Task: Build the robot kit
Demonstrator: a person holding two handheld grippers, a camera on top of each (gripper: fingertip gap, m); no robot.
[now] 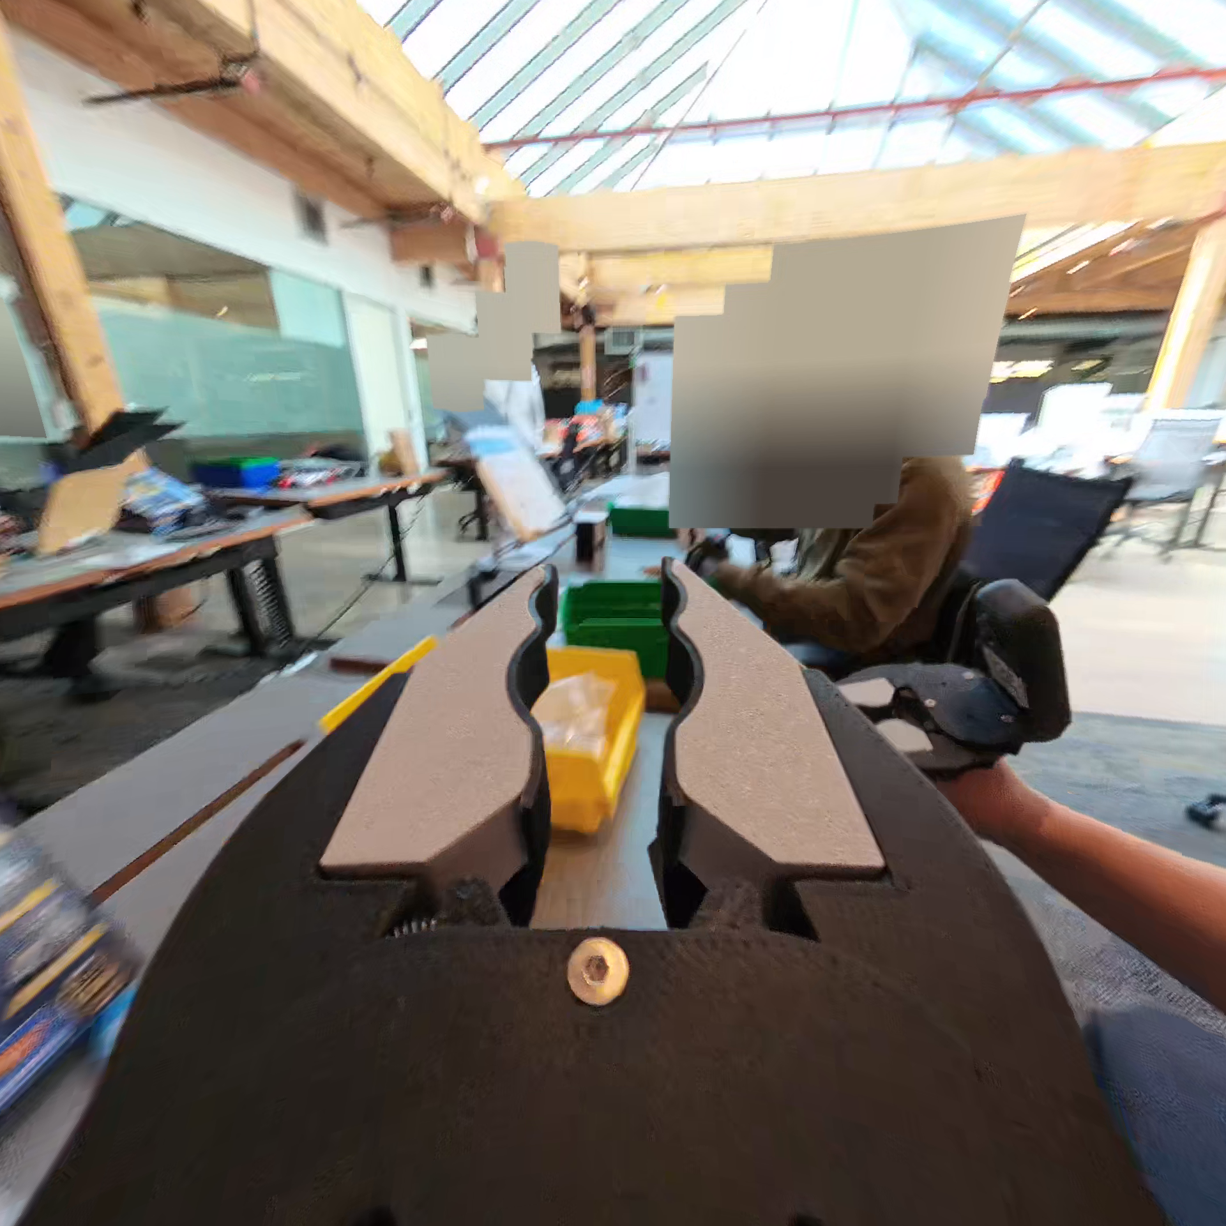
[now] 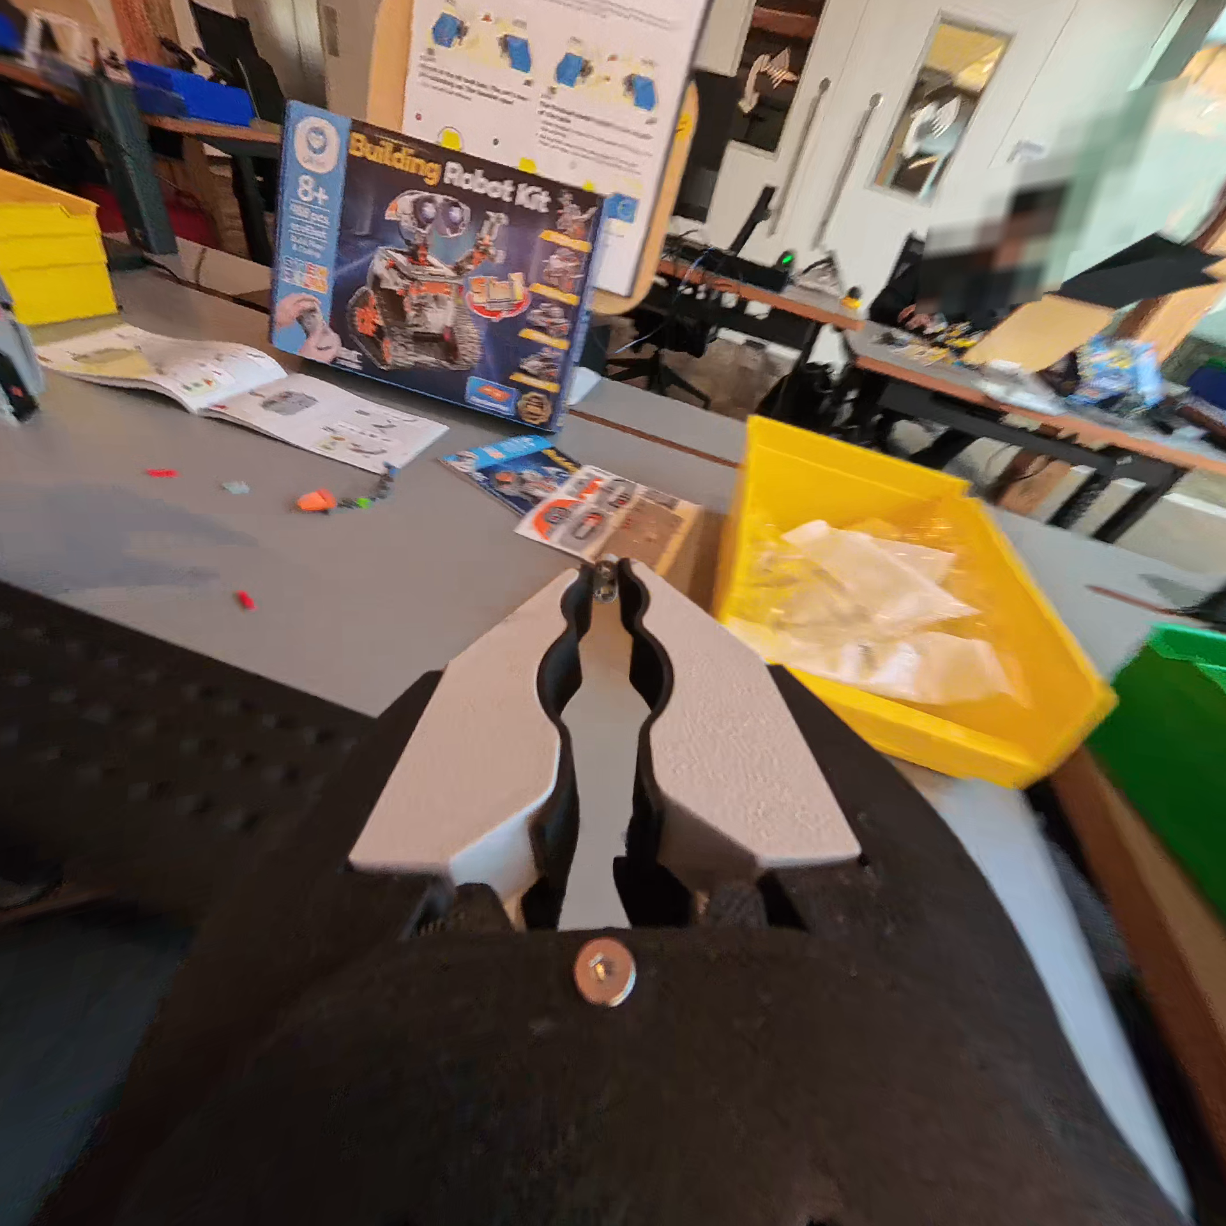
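Note:
My right gripper (image 2: 605, 572) is shut on a small grey metal-looking piece (image 2: 604, 589) at its fingertips, held above the grey table (image 2: 371, 597). A yellow bin (image 2: 915, 736) with clear plastic bags (image 2: 876, 597) stands just to its right. My left gripper (image 1: 609, 585) is open and empty, raised above the table. The same yellow bin (image 1: 587, 789) shows between its fingers, with a green bin (image 1: 613, 620) behind it. The right gripper (image 1: 955, 710) also shows in the left wrist view, held by a hand at the right.
A robot kit box (image 2: 431, 272) stands at the back, with an open booklet (image 2: 245, 391) and a sticker sheet (image 2: 597, 521) lying in front. Small loose pieces (image 2: 315, 501) lie on the table. A green bin (image 2: 1167, 723) is at the right. A person (image 1: 862, 577) sits beyond the bins. Left tips to right tips: about 25 cm.

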